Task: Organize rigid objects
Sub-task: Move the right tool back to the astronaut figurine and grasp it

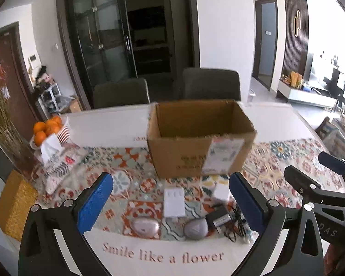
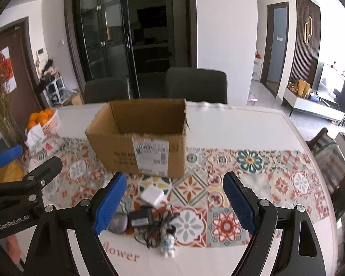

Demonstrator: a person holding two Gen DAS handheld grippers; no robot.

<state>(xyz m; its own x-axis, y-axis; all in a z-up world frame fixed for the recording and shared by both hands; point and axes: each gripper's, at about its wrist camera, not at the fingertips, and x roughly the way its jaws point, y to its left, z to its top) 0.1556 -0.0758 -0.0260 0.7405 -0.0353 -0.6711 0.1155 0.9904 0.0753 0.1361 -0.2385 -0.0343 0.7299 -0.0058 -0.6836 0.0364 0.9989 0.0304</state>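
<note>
Seemingly nothing is packed yet: the box (image 1: 200, 138) looks empty, while the adapter (image 1: 218, 218), plugs and figurine (image 2: 169, 245) lie on the surface before it. Both grippers' fingers are spread, holding nothing.

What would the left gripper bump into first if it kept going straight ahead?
Probably the flat white box lying between its open jaws, with the cardboard box behind it. Depth is hard to judge, so the left gripper might pass above it.
</note>
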